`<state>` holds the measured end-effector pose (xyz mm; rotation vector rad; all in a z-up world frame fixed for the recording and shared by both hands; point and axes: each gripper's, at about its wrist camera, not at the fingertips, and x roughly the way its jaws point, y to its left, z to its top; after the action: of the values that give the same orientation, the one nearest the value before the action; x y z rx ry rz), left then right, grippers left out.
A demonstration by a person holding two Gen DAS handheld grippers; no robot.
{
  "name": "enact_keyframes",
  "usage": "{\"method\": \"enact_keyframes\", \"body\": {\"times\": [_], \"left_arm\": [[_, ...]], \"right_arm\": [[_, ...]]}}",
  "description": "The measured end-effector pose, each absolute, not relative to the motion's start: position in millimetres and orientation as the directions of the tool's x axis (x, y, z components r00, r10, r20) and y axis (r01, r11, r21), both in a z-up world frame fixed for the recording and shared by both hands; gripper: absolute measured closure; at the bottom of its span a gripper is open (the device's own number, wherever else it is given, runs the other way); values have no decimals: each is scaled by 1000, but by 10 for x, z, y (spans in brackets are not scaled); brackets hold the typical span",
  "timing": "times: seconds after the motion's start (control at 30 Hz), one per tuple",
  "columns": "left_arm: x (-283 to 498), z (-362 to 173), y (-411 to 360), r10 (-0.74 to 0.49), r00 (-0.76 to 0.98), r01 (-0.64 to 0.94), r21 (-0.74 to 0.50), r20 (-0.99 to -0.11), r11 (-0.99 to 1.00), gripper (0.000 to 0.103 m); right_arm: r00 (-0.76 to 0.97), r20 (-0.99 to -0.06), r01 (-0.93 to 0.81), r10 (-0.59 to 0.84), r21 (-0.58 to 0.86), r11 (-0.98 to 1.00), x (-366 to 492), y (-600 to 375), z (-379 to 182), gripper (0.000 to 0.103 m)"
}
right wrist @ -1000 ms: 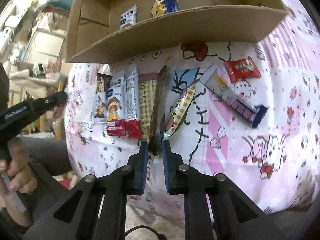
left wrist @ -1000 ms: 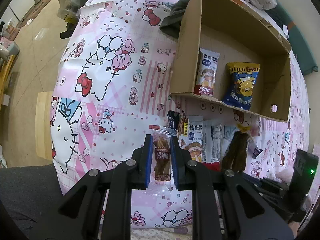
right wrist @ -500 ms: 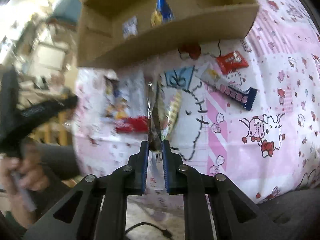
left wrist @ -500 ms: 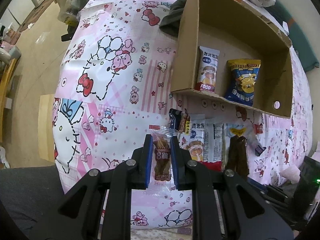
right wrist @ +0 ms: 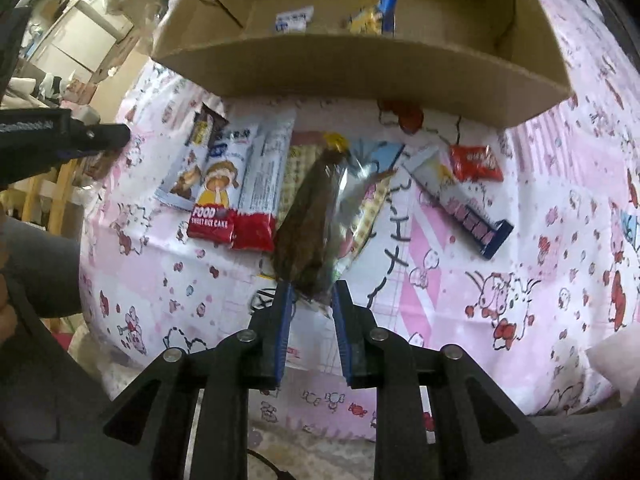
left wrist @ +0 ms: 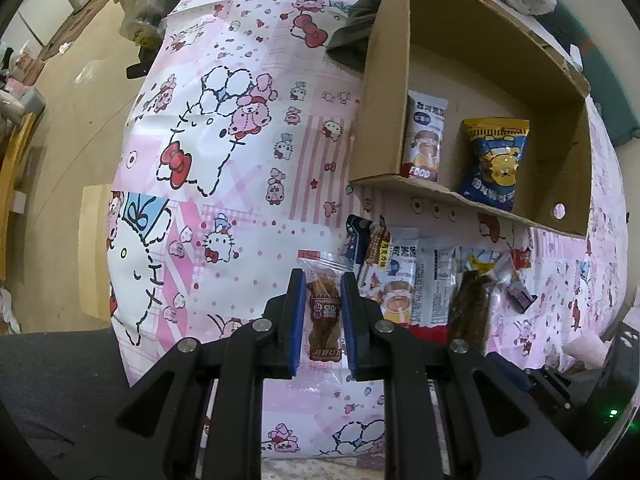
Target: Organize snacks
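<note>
Ahead of our fingers: cardboard box (left wrist: 496, 80), two packets inside.
Left gripper (left wrist: 323, 312): we grip the small jerky packet (left wrist: 323, 320).
Right gripper (right wrist: 310, 300): we pinch the long dark snack (right wrist: 306, 232); lift both over the wall, release in free space.

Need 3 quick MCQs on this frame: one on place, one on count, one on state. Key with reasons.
1. Where is the yellow-and-blue snack bag?
A. in the cardboard box
B. on the floor
C. in the left hand-held gripper

2. How many packets lie in the box?
A. none
B. two
C. five

3. What does the right hand-held gripper hold?
A. nothing, wide open
B. the red candy
C. a long clear packet of dark snack

Key: 1 A, it lies in the box beside the rice cake packet. 2 B, only those two show inside. 3 C, the jaws pinch its near end.
</note>
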<state>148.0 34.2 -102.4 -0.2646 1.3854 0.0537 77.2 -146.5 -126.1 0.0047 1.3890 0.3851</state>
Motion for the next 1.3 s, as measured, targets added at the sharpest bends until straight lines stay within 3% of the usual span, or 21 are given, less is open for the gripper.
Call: {"method": "enact_keyframes", "body": {"times": [0.27, 0.33, 0.37, 0.4, 0.63, 0.97, 1.1, 1.3], "left_arm": [[1480, -996, 342, -125, 196, -195, -164, -973, 967, 89], [1481, -997, 341, -127, 195, -197, -166, -973, 966, 89], [1485, -998, 337, -130, 194, -198, -168, -972, 966, 89], [1487, -997, 345, -131, 194, -198, -170, -972, 965, 89], [1487, -986, 350, -141, 197, -198, -180, -970, 964, 89], [1477, -971, 365, -155, 202, -202, -196, -967, 960, 89], [1478, -975, 360, -154, 201, -203, -195, -968, 960, 89], [1478, -967, 379, -152, 203, -211, -195, -967, 958, 89]], "right_arm": [[133, -938, -167, 322, 299, 940, 912, -1605, -1273, 78], [106, -935, -112, 339, 328, 938, 982, -1681, -1362, 61], [97, -935, -93, 342, 333, 938, 1006, -1707, -1399, 36], [98, -937, -79, 335, 328, 941, 1030, -1724, -1423, 28], [54, -925, -24, 377, 376, 926, 1169, -1718, -1639, 47], [66, -838, 64, 541, 545, 836, 1170, -1906, -1581, 48], [60, -873, 63, 484, 487, 871, 1203, -1945, -1612, 48], [26, -861, 53, 507, 508, 860, 1152, -1879, -1671, 48]]}}
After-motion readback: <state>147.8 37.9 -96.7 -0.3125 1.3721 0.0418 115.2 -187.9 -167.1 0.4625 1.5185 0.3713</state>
